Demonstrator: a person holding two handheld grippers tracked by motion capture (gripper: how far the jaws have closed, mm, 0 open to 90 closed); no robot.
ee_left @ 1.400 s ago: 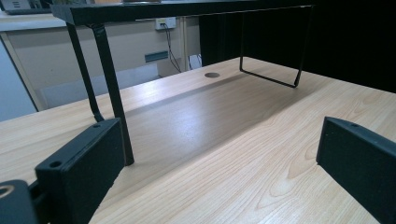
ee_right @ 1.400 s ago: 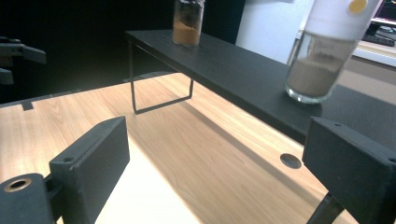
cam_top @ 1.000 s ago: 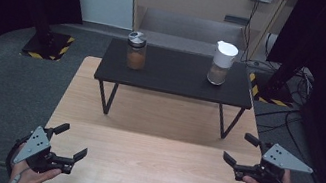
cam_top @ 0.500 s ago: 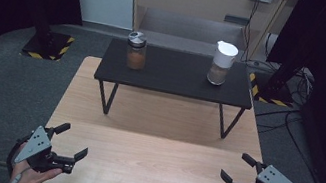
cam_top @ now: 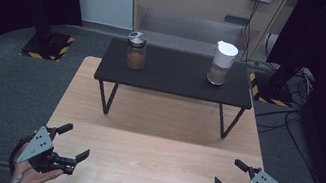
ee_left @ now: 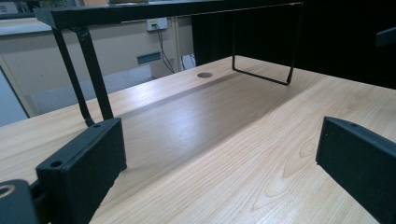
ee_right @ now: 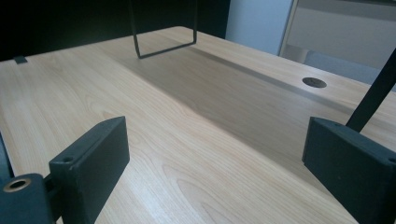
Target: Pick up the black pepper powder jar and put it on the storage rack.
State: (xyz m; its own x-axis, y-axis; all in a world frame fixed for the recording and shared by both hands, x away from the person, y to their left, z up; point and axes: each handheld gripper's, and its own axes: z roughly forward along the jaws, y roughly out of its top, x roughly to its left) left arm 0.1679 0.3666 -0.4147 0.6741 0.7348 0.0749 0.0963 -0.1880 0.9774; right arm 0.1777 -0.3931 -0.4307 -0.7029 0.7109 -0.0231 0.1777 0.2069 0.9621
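My left gripper (cam_top: 75,140) hovers open over the near left corner of the wooden table (cam_top: 158,136), with nothing between its jaws. My right gripper (cam_top: 229,173) is open and empty at the near right corner. A glass jar with a silver lid (cam_top: 136,51) and brown contents stands on the left part of a low black stand (cam_top: 173,77). A white-lidded container (cam_top: 221,63) with brown contents stands on its right part. In the left gripper view the open gripper (ee_left: 219,158) faces bare wood, and the right gripper view shows its gripper (ee_right: 215,158) the same way.
The black stand's thin metal legs (cam_top: 105,95) rest on the far half of the wooden table. A round cable hole (ee_left: 204,74) sits in the wood under the stand. Grey carpet (cam_top: 4,89) surrounds the table, with cables (cam_top: 293,119) on the floor at the right.
My right gripper has drawn back toward the near edge of the table. The left gripper has barely moved. Both stay open.
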